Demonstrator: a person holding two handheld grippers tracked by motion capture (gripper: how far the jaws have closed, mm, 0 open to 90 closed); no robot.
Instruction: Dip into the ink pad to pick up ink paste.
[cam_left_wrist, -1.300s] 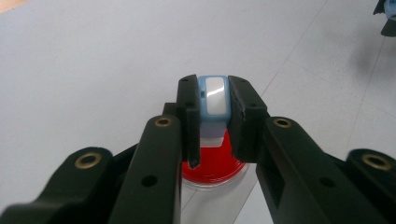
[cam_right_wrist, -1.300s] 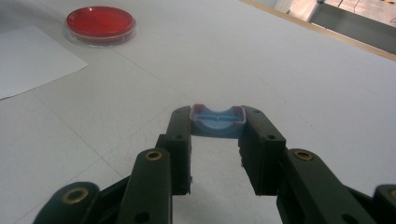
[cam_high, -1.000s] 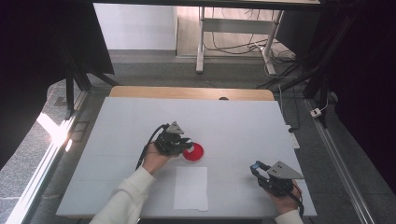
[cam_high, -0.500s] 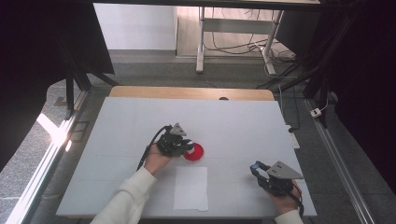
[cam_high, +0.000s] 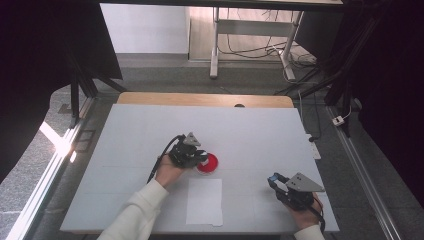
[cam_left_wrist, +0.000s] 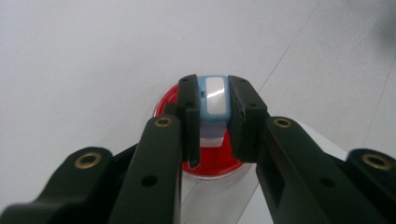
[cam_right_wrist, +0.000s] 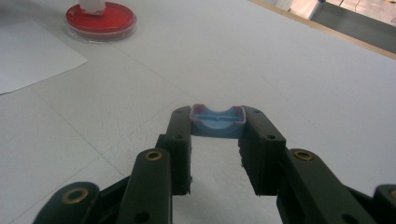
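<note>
The left claw (cam_left_wrist: 212, 123) still pinches a pale blue stamp (cam_left_wrist: 213, 100) on the red dish (cam_high: 207, 163); nothing has shifted. The right claw (cam_right_wrist: 217, 128), well right of the dish, grips a blue cap (cam_right_wrist: 217, 121).

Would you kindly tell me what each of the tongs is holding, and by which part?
The left tongs pinch a light blue stamp by its sides over the red dish. The right tongs pinch a blue cap by its ends.

Both claws are showing matte black bodies: left claw (cam_high: 201, 159), right claw (cam_high: 274, 181). Brass-coloured screws are sitting in the jaw arms, small dark holes beside them. A grey three-cornered plate (cam_high: 303, 182) is topping each one. A black cable (cam_high: 160, 160) is trailing from the left claw. The person is wearing white sleeves (cam_high: 135, 215).
</note>
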